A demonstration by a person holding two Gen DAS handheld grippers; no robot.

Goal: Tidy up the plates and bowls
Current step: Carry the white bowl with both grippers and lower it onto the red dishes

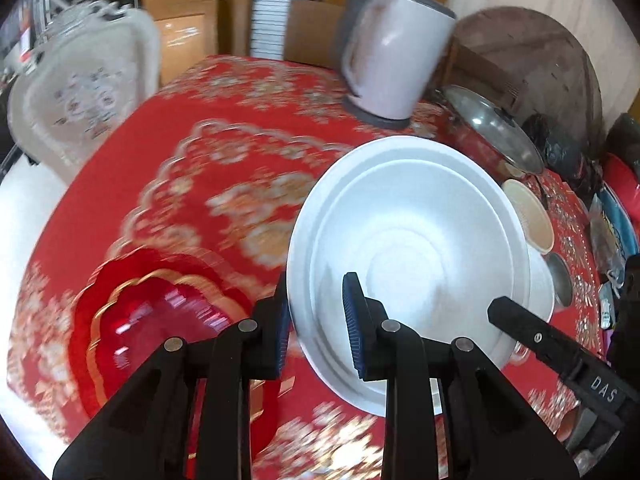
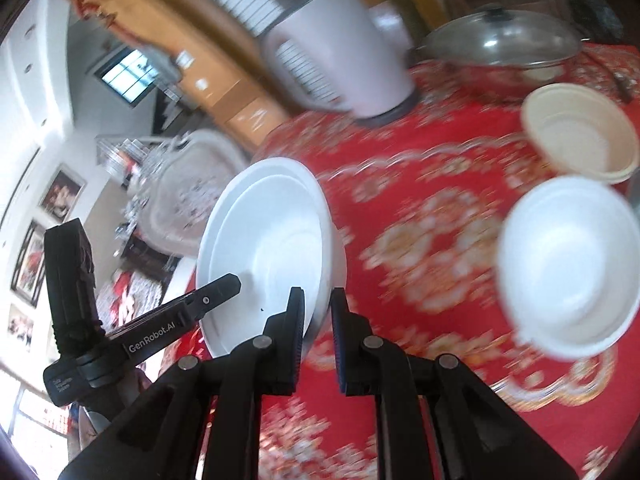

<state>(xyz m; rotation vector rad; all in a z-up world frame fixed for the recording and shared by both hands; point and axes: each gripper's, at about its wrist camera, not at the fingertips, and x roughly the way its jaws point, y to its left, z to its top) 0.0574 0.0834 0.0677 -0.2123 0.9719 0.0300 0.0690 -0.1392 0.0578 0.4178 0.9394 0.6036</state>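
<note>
A white bowl (image 1: pixel 412 248) is held tilted above the red table, gripped from both sides. My left gripper (image 1: pixel 316 320) is shut on its left rim. My right gripper (image 2: pixel 318 312) is shut on its right rim; the bowl also shows in the right wrist view (image 2: pixel 272 248). The right gripper's body shows in the left wrist view (image 1: pixel 560 356), the left one's in the right wrist view (image 2: pixel 160 320). A red scalloped plate (image 1: pixel 160 320) lies on the table below left. A second white bowl (image 2: pixel 568 268) and a beige bowl (image 2: pixel 580 136) stand to the right.
A white electric kettle (image 1: pixel 392 56) stands at the table's far side. A lidded steel wok (image 2: pixel 500 48) sits behind the beige bowl. A small metal cup (image 1: pixel 560 280) is at the right. A patterned chair (image 1: pixel 88 92) stands beyond the left table edge.
</note>
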